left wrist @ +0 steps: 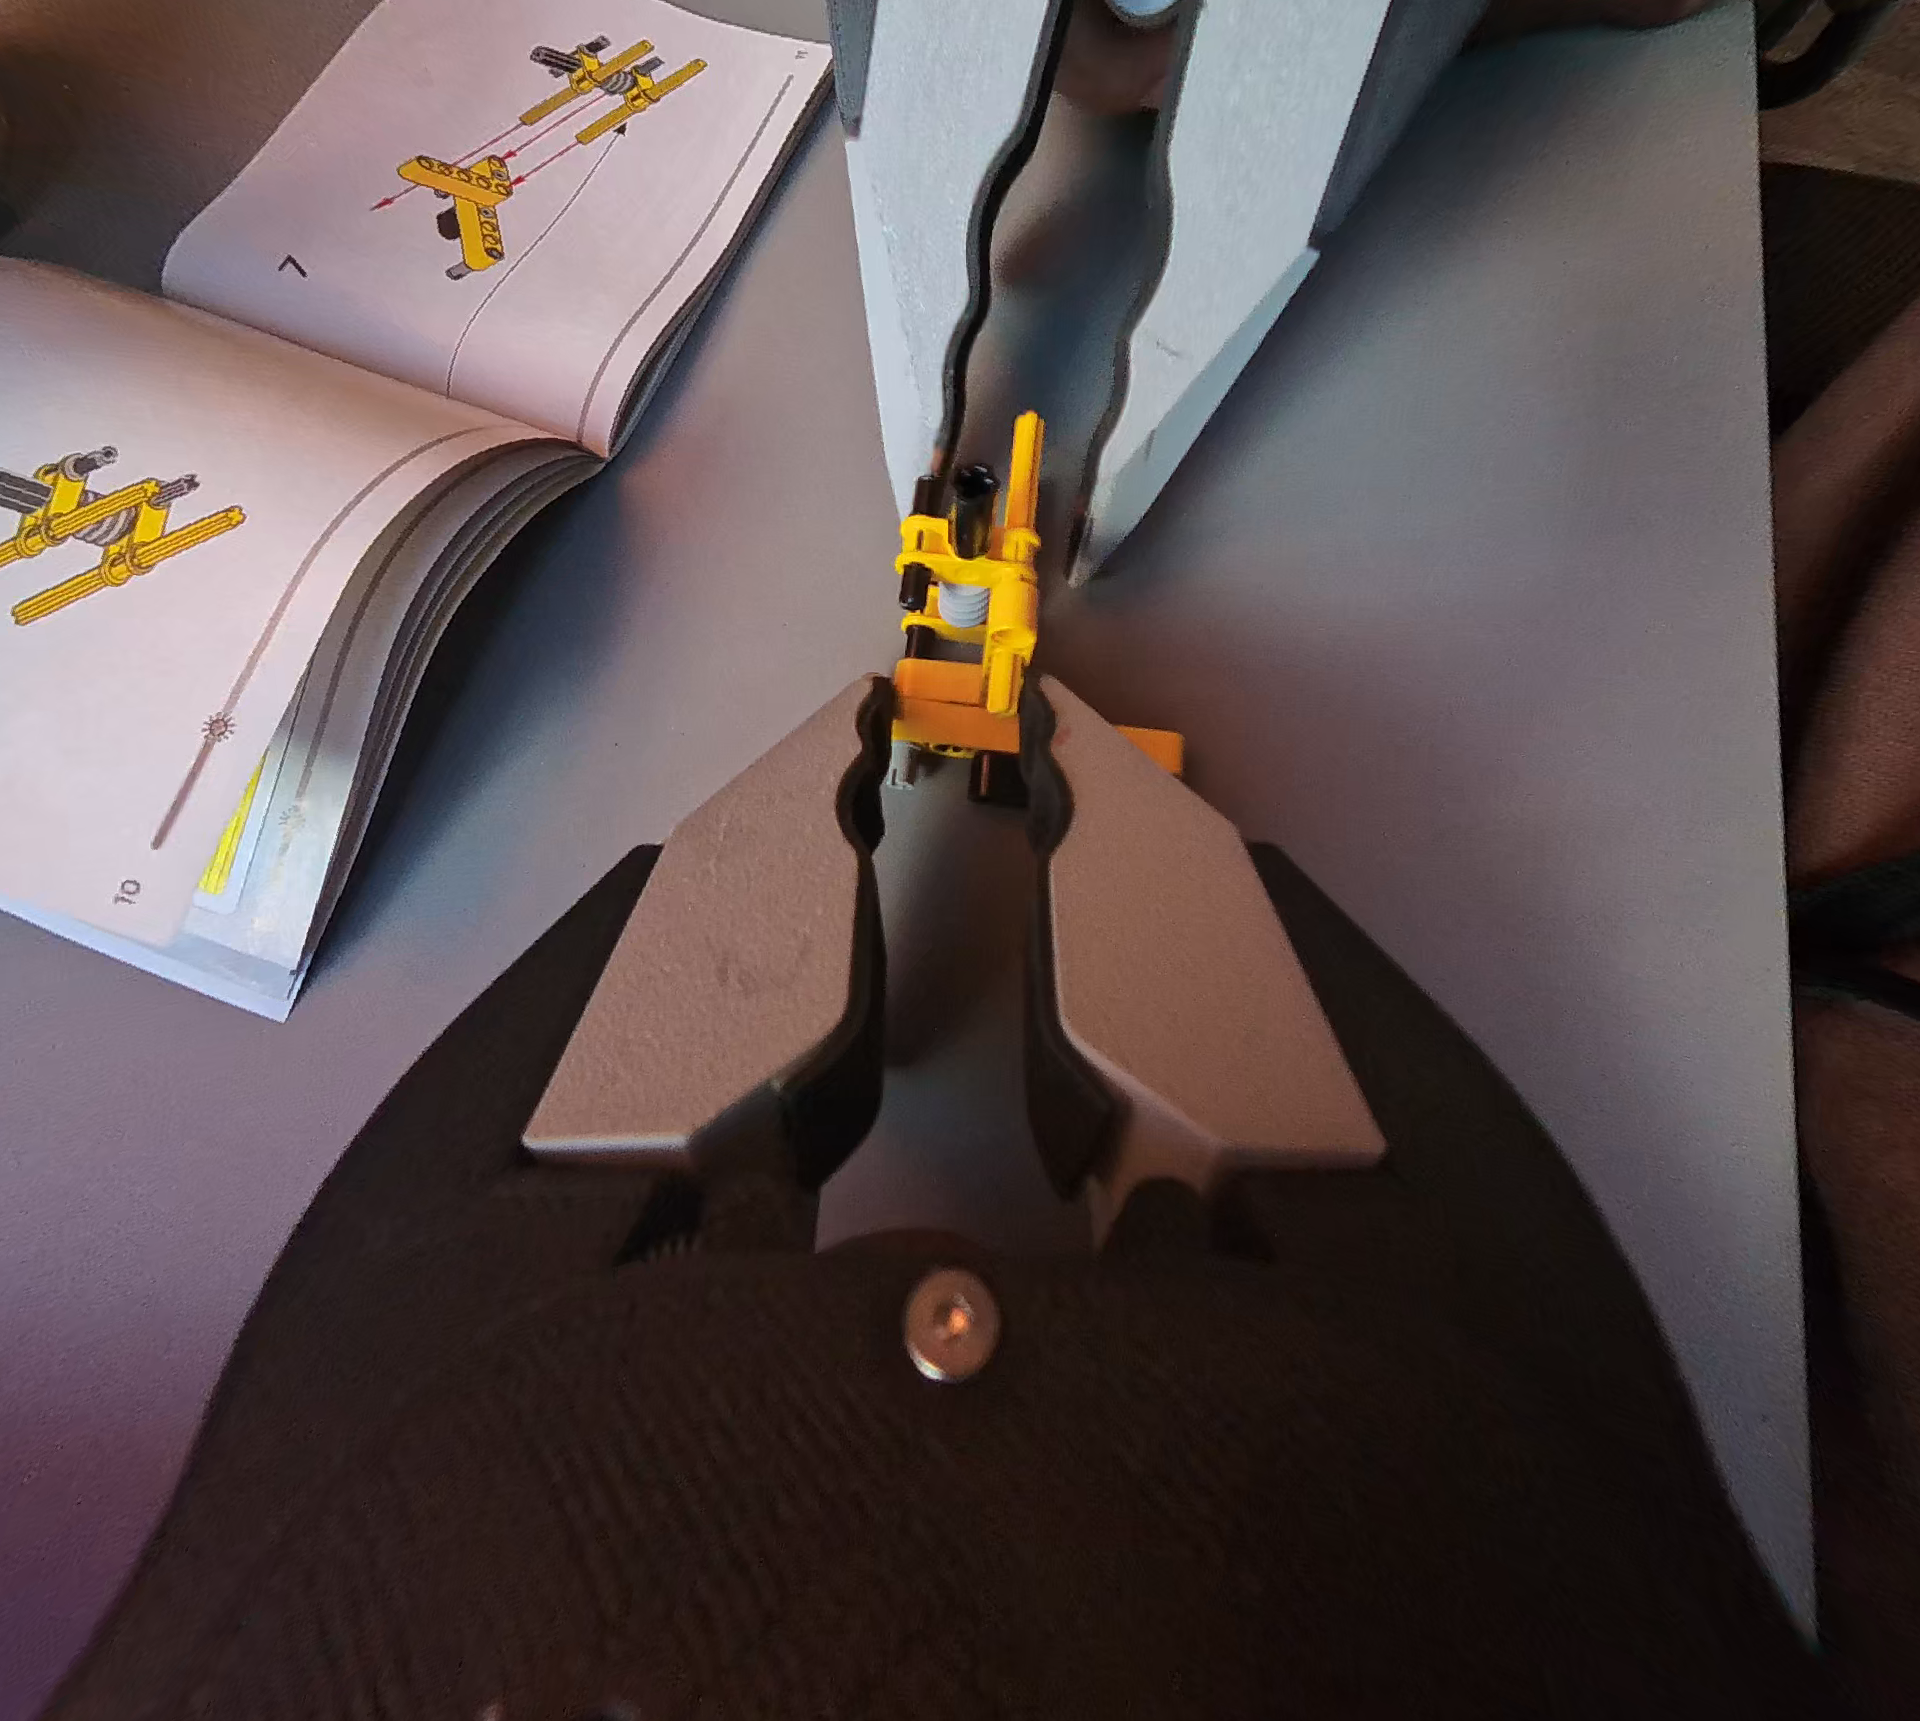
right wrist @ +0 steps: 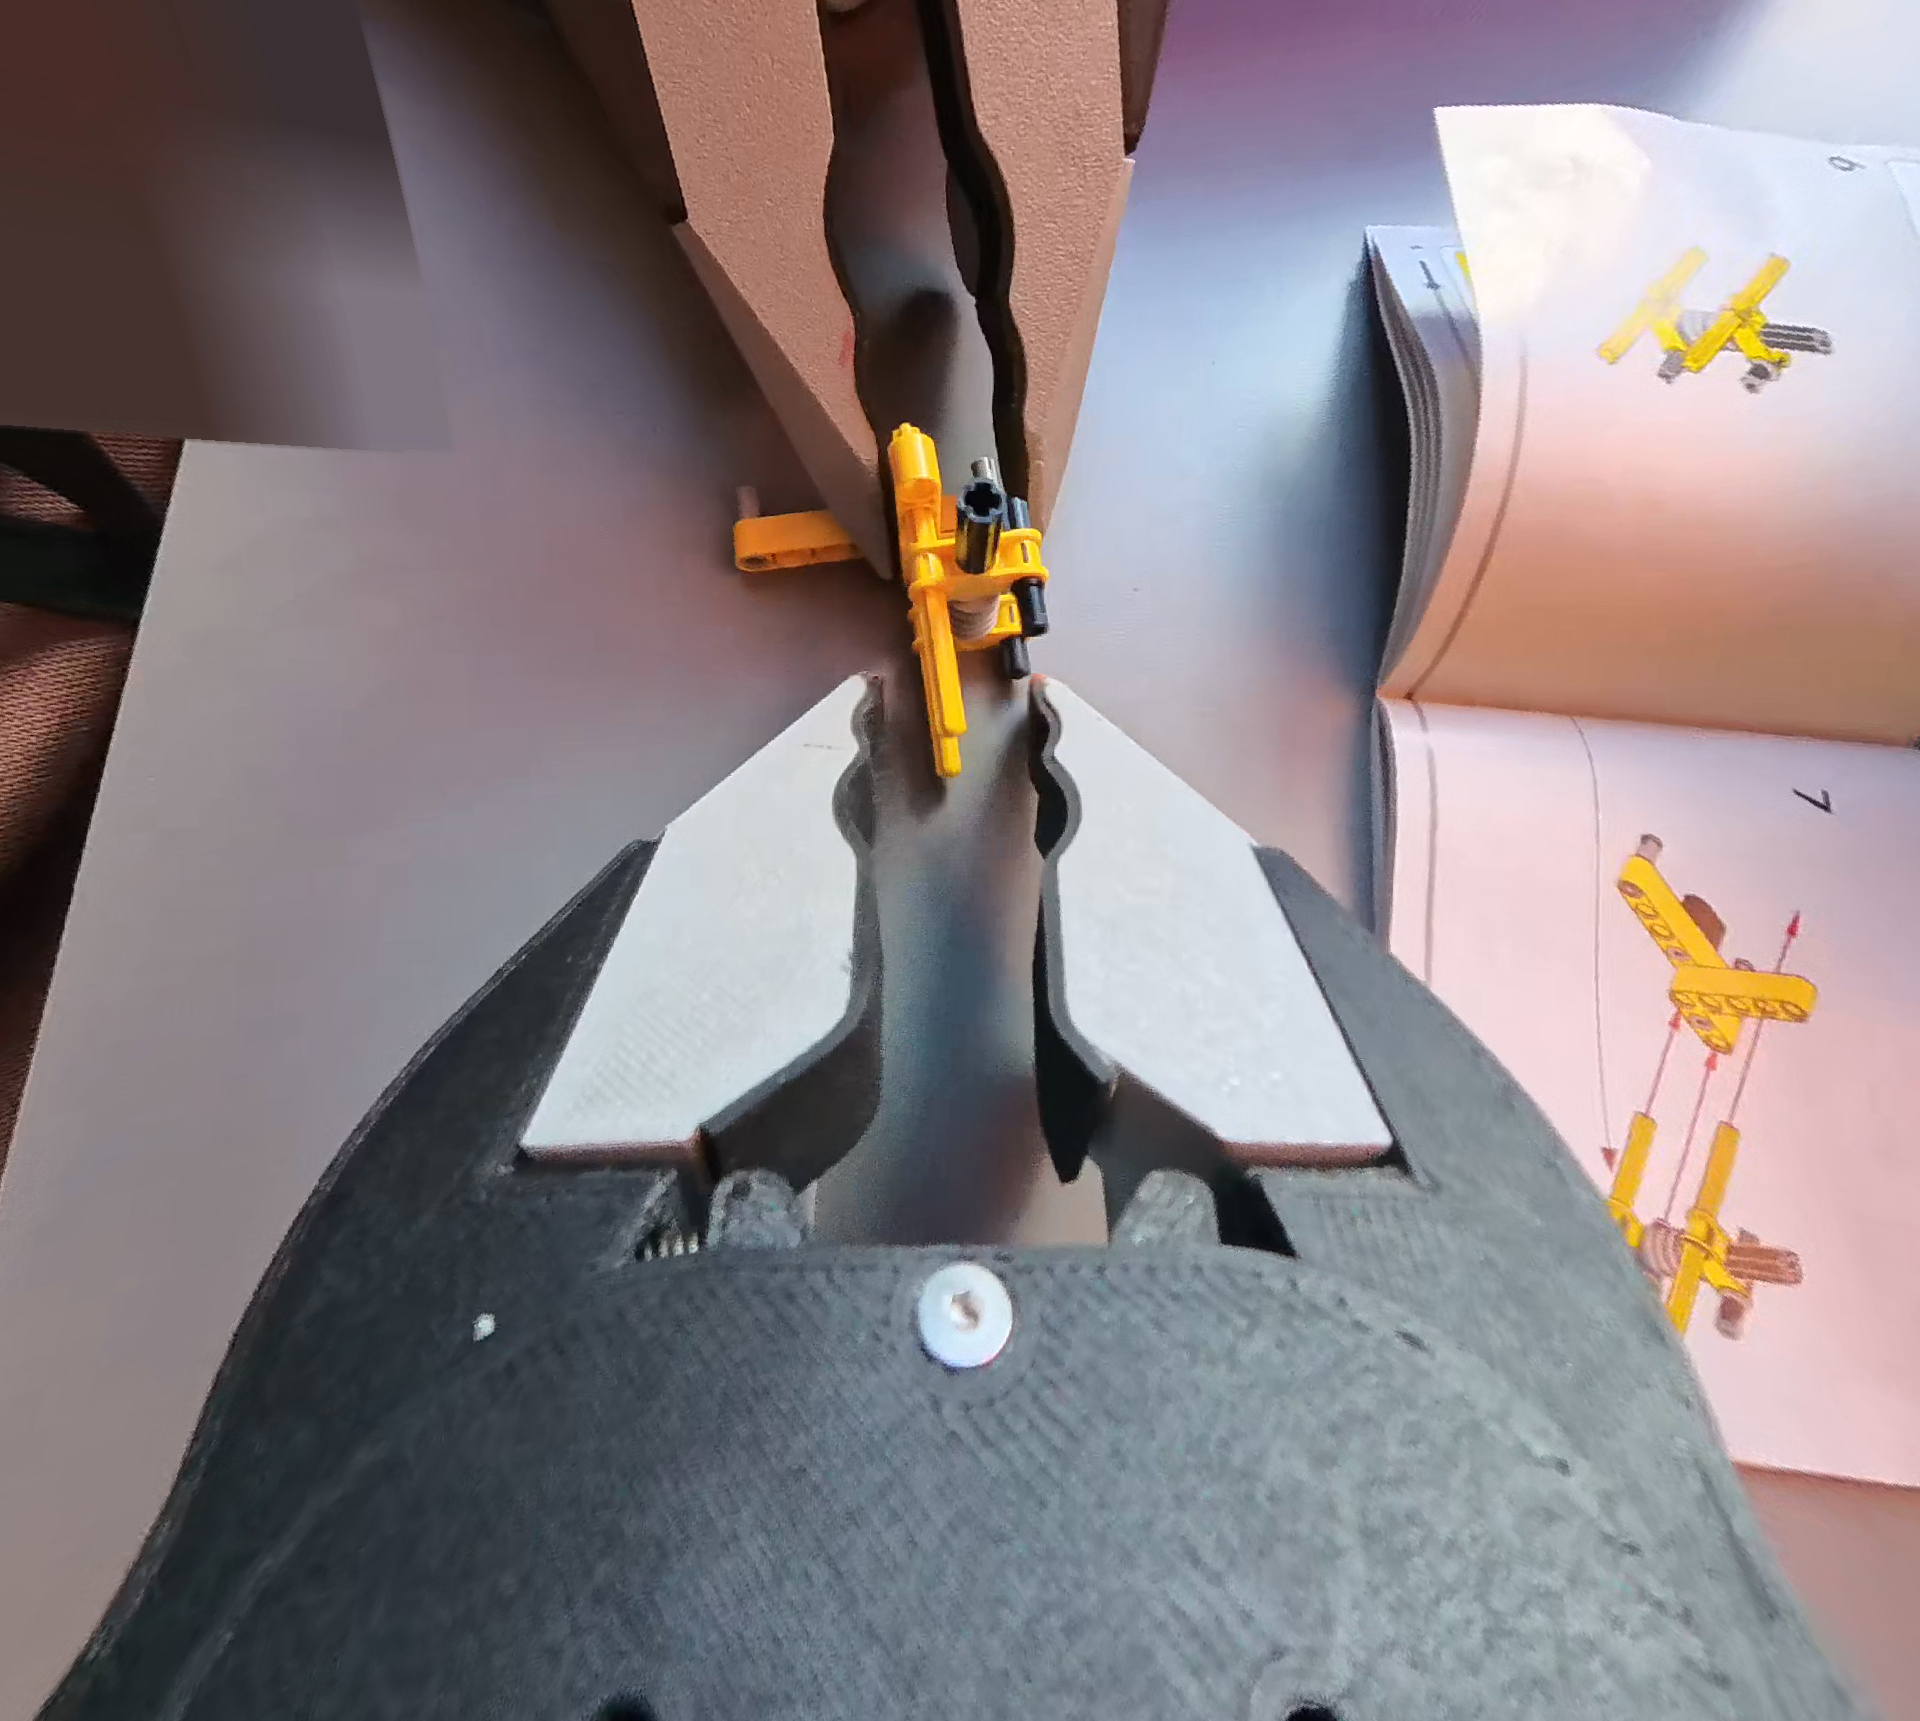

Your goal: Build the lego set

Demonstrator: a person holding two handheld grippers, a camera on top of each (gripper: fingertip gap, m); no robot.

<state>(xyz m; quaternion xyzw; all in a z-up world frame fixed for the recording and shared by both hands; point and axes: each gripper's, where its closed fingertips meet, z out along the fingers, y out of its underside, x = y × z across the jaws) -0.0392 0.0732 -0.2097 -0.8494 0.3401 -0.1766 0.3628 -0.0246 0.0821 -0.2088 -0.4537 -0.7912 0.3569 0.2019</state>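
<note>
Closest to the lens, your left gripper [left wrist: 954, 703] is pinching the orange base of the small yellow lego assembly [left wrist: 971, 591], bracing it above the table [left wrist: 1455, 736] so your other tool can work on it. Your right gripper [right wrist: 954, 684] is standing slightly apart, its jaws flanking the yellow rod [right wrist: 940, 684] without clearly gripping it. The open instruction booklet [left wrist: 343, 466] is lying left of the left gripper, showing the step.
</note>
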